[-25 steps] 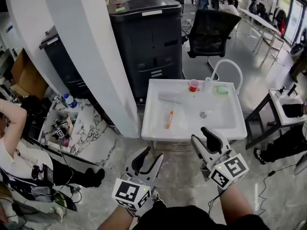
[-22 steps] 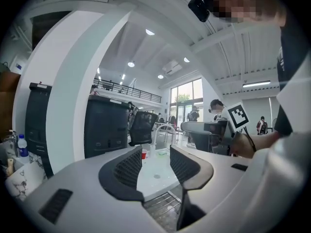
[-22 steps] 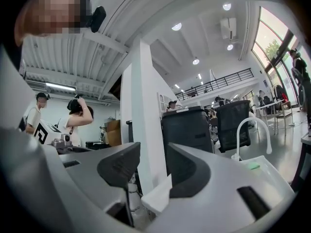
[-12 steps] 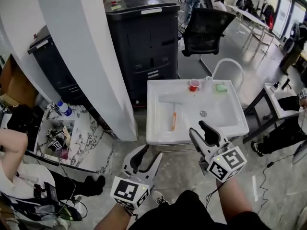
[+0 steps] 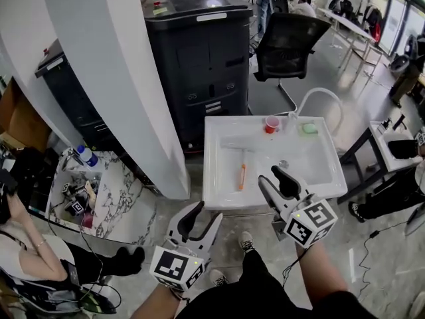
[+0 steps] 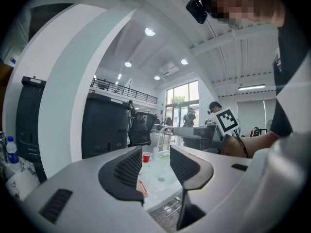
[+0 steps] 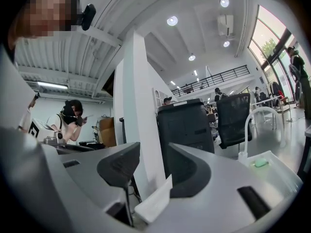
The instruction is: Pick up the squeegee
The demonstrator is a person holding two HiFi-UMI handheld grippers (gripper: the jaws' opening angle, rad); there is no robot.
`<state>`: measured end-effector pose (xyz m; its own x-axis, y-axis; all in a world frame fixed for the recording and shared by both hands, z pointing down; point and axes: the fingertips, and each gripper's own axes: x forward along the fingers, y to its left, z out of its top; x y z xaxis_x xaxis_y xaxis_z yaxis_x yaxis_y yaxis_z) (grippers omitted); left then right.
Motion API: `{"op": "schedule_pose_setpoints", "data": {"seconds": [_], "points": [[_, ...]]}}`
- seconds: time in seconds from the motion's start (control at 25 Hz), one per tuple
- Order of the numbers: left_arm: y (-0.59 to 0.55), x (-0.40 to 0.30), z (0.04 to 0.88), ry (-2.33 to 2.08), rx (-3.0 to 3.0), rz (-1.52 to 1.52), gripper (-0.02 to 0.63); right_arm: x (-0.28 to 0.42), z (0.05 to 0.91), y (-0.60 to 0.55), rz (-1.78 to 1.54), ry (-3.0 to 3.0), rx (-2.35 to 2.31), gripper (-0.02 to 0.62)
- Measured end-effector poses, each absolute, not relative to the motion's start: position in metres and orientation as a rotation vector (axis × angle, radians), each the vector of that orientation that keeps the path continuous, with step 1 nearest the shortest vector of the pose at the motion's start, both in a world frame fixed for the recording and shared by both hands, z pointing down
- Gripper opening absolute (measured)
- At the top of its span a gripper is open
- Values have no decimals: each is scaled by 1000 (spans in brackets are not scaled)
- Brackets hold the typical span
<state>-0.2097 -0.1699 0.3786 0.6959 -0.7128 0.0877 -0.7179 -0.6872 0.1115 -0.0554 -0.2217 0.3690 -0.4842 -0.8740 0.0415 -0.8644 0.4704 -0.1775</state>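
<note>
The squeegee [image 5: 242,173], with an orange handle and a pale blade, lies flat in the white sink [image 5: 312,178], left of the drain. In the left gripper view the squeegee [image 6: 142,187] shows low between the jaws, far ahead. My left gripper [image 5: 207,212] hangs open over the floor, short of the sink's front left corner. My right gripper [image 5: 271,176] is at the sink's front edge, to the right of the handle; its jaws are opening with nothing between them. In the right gripper view only the sink's corner [image 7: 155,203] shows past the right gripper [image 7: 150,171].
A red cup [image 5: 271,123], a green sponge [image 5: 309,128] and a white arched faucet [image 5: 319,95] line the sink's far rim. A black cabinet [image 5: 199,52] and office chair [image 5: 289,42] stand behind, a white pillar [image 5: 126,78] left. A person [image 5: 26,258] sits at lower left.
Both grippers have drifted forward toward the sink, and the right one now reaches its front edge. The squeegee has not moved in the basin.
</note>
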Motion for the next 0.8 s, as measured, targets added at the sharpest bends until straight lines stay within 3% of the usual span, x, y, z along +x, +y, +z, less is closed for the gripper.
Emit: {"op": "schedule_pose_setpoints", "data": {"seconds": [0.8], "points": [[-296,-138,412,-1268,2675,114,201,-1,467,-381,-643,2732,-1426,196]]}}
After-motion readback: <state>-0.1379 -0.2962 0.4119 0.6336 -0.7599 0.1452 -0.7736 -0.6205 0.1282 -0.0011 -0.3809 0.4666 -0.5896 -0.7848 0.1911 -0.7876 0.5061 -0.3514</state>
